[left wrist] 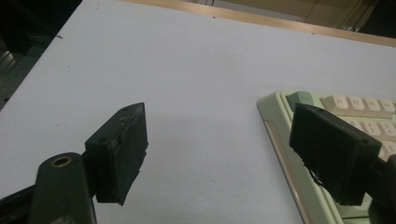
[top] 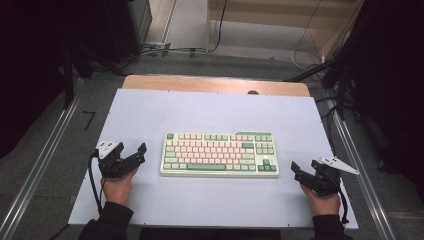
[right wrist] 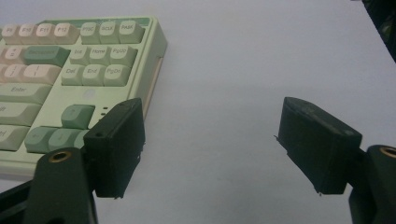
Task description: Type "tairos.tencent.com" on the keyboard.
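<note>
Left gripper (left wrist: 219, 154): two black fingers (left wrist: 121, 154) rise from the bottom edge, spread wide with nothing between them.
Keyboard (left wrist: 285, 140): pale green case, its corner at the right, beside and partly behind the right-hand finger; a green corner key and cream keys show.
Table (left wrist: 187, 70): pale surface, wooden strip along the far edge.

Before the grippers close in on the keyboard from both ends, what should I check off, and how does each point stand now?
1. Left gripper open: ok, jaws spread wide.
2. Right gripper open: ok, jaws spread wide.
3. Both grippers empty: ok.
4. Keyboard flat on the table, square to its front edge: ok.
5. Each gripper beside its own end of the keyboard, apart from it: ok.
6. Cable or anything else attached at the keyboard's back: cannot tell.
</note>
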{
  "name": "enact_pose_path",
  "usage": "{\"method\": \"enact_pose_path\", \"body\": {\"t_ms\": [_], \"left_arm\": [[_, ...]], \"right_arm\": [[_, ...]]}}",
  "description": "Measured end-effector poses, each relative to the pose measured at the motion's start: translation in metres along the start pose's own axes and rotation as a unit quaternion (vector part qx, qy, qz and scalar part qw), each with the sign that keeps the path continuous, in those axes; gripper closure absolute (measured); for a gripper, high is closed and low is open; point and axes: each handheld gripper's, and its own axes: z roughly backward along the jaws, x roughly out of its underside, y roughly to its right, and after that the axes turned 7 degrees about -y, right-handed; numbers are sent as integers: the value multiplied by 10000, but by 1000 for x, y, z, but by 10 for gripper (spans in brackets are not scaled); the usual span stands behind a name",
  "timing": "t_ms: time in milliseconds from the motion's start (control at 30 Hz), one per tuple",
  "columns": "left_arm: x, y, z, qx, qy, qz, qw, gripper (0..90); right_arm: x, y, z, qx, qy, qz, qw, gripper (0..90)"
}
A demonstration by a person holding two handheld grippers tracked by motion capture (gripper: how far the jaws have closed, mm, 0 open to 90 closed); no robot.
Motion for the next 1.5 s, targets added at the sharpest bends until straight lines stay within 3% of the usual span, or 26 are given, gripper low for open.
{"method": "enact_pose_path", "body": {"t_ms": [433, 800, 1500], "left_arm": [[4, 2, 5, 119, -18, -42, 9999, 234], [4, 19, 1, 287, -52, -227, 9993, 245], [1, 35, -5, 468, -117, -378, 9981, 256]], "right_arm": [[-7, -15, -5, -202, 41, 125, 9997, 224], [-10, -29, -6, -346, 87, 273, 9990, 224], [-17, -49, -12, -526, 90, 444, 9976, 258]]}}
